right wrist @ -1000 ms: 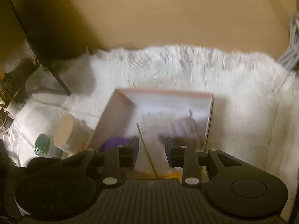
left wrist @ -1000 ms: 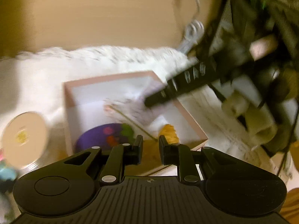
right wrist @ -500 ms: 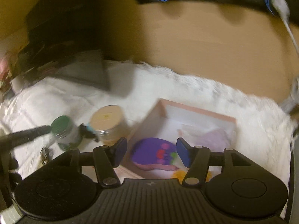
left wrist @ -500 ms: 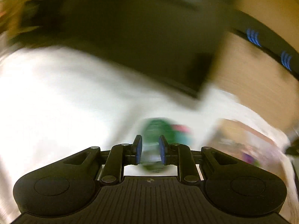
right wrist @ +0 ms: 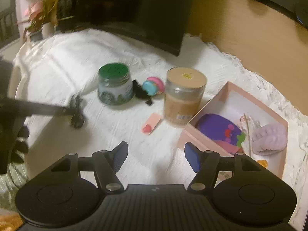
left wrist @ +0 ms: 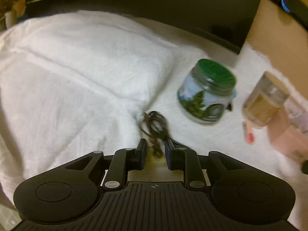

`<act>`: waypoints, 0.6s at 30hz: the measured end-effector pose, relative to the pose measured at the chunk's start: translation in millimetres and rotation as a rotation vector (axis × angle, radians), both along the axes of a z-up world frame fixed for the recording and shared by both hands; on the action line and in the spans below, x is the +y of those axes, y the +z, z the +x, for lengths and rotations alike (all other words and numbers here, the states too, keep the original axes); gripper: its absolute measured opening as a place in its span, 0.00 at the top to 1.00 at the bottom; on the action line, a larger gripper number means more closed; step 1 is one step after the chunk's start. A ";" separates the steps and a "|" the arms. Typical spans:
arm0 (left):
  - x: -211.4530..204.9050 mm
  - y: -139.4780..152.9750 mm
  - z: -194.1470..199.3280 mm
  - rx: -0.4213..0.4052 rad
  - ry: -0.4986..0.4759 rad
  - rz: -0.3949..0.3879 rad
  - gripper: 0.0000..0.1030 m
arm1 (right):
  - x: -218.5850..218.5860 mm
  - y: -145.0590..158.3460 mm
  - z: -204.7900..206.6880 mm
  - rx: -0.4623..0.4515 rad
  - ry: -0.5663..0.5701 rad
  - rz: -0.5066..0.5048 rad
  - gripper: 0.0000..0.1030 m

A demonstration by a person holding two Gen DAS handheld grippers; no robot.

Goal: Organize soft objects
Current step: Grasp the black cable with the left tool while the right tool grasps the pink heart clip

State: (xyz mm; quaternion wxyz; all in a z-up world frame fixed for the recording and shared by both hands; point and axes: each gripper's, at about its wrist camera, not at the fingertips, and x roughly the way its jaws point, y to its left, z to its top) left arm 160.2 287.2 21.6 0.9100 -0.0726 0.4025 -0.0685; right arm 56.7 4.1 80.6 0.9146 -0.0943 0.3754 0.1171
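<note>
A dark hair tie point(left wrist: 155, 124) lies on the white cloth point(left wrist: 77, 67); it also shows in the right wrist view point(right wrist: 77, 111). My left gripper point(left wrist: 155, 152) hovers right at its near end, jaws narrowly apart, gripping nothing. The pink box point(right wrist: 277, 115) holds a purple pouch point(right wrist: 217, 127), a lilac fluffy item point(right wrist: 269, 138) and an orange item point(right wrist: 262, 162). My right gripper point(right wrist: 156, 157) is open and empty above the cloth, left of the box. A pink and blue soft toy point(right wrist: 154, 86) and a pink eraser-like piece point(right wrist: 151, 123) lie on the cloth.
A green-lidded jar point(right wrist: 115, 84) and a tan-lidded jar point(right wrist: 183, 94) stand on the cloth between the hair tie and the box. A black box point(right wrist: 144, 13) stands at the back, a potted plant point(right wrist: 38, 19) at the far left. Wooden desk point(right wrist: 250, 28) lies beyond.
My left gripper swung away from the box, leftward to the hair tie. My right gripper opened wide and pulled back from the box.
</note>
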 end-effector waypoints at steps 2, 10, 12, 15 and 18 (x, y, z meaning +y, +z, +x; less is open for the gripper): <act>-1.0 -2.1 0.6 -0.006 -0.004 -0.007 0.78 | 2.6 -2.5 -6.0 0.000 0.008 -0.016 0.36; -39.4 -0.6 -10.8 -0.031 -0.271 0.104 0.77 | -6.3 -14.0 -11.5 0.052 -0.029 -0.002 0.36; -45.7 -1.3 -11.0 -0.039 -0.277 0.135 0.75 | -6.6 -17.4 -11.5 0.066 -0.031 0.000 0.36; -41.6 -2.6 -7.4 -0.043 -0.223 0.176 0.73 | -4.4 -22.4 -12.2 0.087 -0.022 -0.002 0.35; -22.0 -1.8 -4.7 -0.040 -0.121 0.165 0.73 | -1.0 -32.2 -14.2 0.110 -0.008 -0.022 0.34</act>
